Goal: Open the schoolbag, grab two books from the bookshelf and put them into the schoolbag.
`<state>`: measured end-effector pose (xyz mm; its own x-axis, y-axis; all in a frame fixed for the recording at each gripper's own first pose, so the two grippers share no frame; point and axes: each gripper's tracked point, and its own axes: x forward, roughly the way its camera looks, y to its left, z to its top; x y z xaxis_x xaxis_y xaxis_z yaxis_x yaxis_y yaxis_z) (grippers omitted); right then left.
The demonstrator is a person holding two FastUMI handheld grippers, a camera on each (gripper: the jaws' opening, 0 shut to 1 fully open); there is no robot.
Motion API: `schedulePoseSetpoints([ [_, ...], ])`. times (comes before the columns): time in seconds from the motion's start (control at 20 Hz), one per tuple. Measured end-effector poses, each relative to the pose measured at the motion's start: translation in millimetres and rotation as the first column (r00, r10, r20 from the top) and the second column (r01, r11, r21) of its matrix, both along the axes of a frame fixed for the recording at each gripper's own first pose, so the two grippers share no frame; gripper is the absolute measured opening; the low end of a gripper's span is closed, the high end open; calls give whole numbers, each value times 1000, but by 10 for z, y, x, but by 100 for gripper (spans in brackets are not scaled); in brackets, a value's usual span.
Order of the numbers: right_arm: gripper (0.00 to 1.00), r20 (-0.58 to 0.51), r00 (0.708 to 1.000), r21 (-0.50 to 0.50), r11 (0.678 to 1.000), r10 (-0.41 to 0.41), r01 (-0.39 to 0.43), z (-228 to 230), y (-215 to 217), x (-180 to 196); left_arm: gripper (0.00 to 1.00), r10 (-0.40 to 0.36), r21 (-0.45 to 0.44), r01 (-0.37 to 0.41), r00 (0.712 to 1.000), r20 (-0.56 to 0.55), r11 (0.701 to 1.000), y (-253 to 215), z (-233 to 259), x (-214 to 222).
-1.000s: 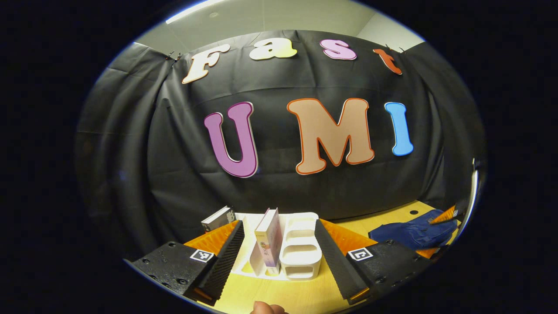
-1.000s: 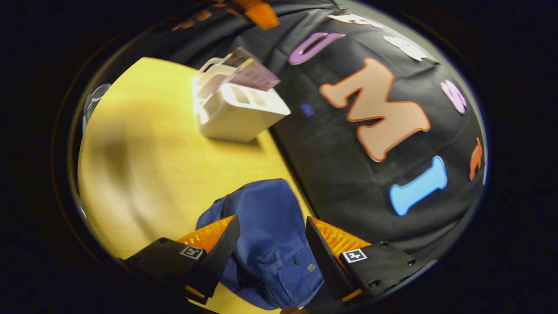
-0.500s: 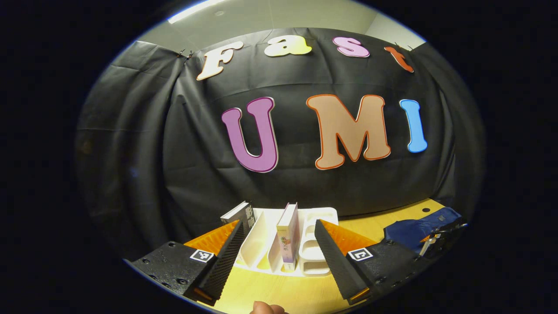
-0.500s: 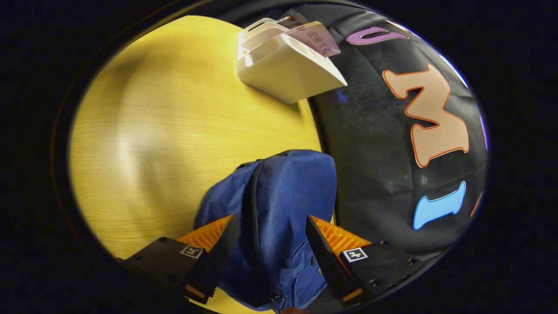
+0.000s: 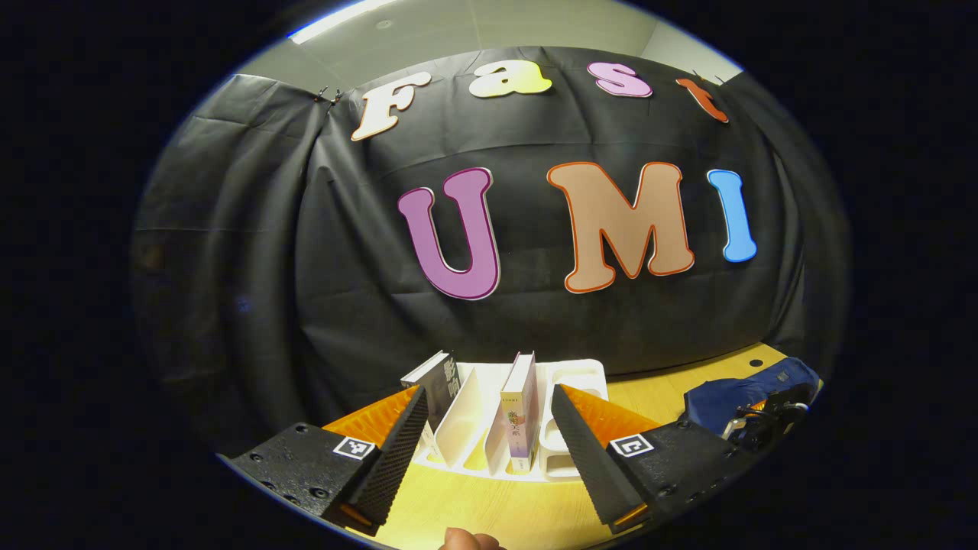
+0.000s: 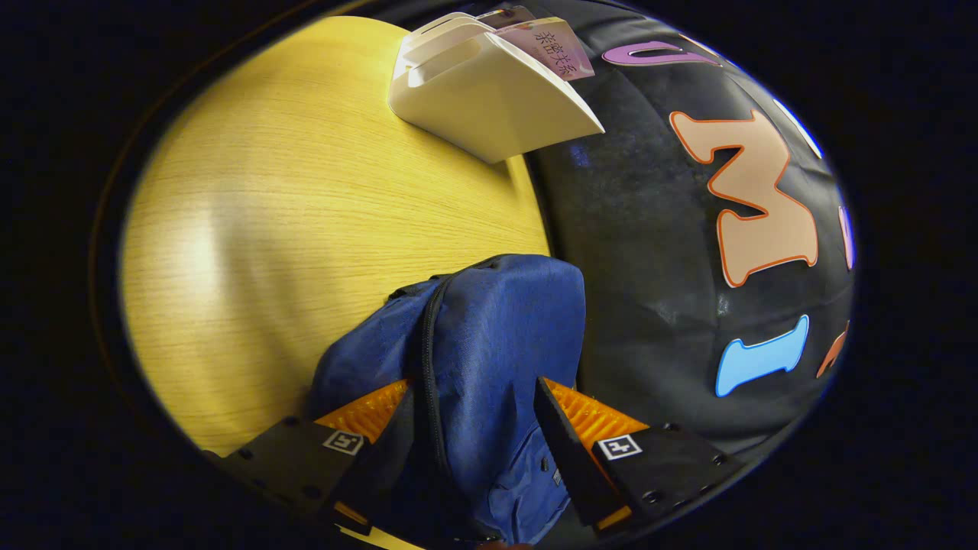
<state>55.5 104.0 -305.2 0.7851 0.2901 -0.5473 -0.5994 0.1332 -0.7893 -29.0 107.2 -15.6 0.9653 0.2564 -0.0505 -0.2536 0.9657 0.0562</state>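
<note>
Fabric of the schoolbag (image 6: 497,336) was soft and slack; it lay slumped on the yellow table (image 6: 290,214) against the booth wall, its zipper (image 6: 429,359) still closed along the top edge. Judged from that slump, the bag would deform under a pinch, so the zipper pull or the seam beside it was the probable hold; the pull itself could not be made out. The right gripper (image 6: 466,428) stood open, its fingers straddling the zippered ridge without visibly pressing on it.

The left gripper (image 5: 485,435) was also open, empty, and aimed at the white bookshelf (image 5: 569,382). A pale-spined book (image 5: 519,412) stood upright in one slot and a dark book (image 5: 435,382) leaned at the left end. Both were judged stiff and light, best pinched across the covers near the top.

Compared with one second earlier, the right gripper had closed in on the bag, which had rotated in its view from pocket side to zipper ridge. The left gripper view had shifted so the bookshelf sat slightly farther right.
</note>
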Motion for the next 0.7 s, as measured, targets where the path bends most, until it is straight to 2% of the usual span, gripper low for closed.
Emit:
schedulePoseSetpoints([
  [0.15,48,-38,999,1,999,-36,36,-118,-12,-16,99,2,2,-2,1000,2,1000,6,11,-7],
  [0.2,35,-15,999,-3,999,-50,49,-81,-24,4,95,3,2,-3,1000,4,1000,17,12,-11],
  [0.3,9,-15,996,11,996,-90,90,-82,-40,58,99,7,2,-7,1000,2,1000,28,3,-18],
  [0.35,9,-39,994,16,994,-105,106,-103,-51,45,99,10,0,-10,1000,2,1000,29,7,-14],
  [0.4,1,-69,990,32,992,-123,125,-116,-41,61,99,13,-1,-13,1000,3,1000,49,-3,-25],
  [0.45,6,-109,984,64,987,-138,145,-114,-55,39,95,18,-3,-18,1000,4,1000,61,2,-34],
  [0.5,0,-149,977,104,980,-155,171,-100,-69,35,99,21,-7,-21,1000,5,1000,72,-4,-24],
  [0.6,3,-230,953,168,956,-199,240,-88,-79,48,95,27,-20,-27,1000,0,999,103,-30,-14],
  [0.65,0,-265,940,224,935,-214,276,-41,-66,61,95,29,-27,-29,1000,-2,999,115,-49,2],
  [0.7,2,-306,922,266,908,-238,323,-5,-85,69,95,33,-34,-33,999,-6,999,143,-61,19],
])
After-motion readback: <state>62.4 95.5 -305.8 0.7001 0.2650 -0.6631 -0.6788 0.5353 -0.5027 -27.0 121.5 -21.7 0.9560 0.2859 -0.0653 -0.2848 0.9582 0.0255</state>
